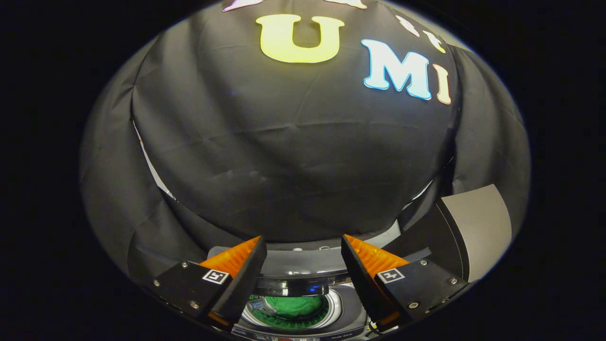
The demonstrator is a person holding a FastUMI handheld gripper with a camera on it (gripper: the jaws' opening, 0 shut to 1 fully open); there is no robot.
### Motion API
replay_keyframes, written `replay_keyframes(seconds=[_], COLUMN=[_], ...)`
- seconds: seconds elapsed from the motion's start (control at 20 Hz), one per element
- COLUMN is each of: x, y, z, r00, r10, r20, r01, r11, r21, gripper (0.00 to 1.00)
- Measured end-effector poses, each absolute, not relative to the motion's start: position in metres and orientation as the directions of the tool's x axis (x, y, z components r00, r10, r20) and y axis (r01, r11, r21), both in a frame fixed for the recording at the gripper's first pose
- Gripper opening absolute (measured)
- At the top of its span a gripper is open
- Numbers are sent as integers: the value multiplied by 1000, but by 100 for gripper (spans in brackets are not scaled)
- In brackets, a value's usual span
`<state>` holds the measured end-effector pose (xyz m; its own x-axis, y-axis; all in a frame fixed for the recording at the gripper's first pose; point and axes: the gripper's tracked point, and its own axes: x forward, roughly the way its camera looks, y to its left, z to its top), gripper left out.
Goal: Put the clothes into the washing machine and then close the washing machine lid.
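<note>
Gripper view looks down past the claw (303, 279), its two fingers spread wide and holding nothing, onto one washing machine (303, 265) directly below and between them. One green garment (293, 307) sits inside the round drum opening, just under the fingertips. One grey lid (478, 227) stands raised to the right, beyond the right finger, so the closing move would judgeably start by swinging the claw rightward and up behind that panel.
</note>
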<state>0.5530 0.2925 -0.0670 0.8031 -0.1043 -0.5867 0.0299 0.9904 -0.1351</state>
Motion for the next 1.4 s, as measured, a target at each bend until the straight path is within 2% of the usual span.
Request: replay_keyframes(seconds=[1.0,1.4], x=[481,434], y=[289,283], z=[-86,-124], r00=[861,870], r10=[-56,-20], r20=[-505,-492], r01=[-5,-54], r11=[993,989], r21=[-117,-136], gripper=[97,97])
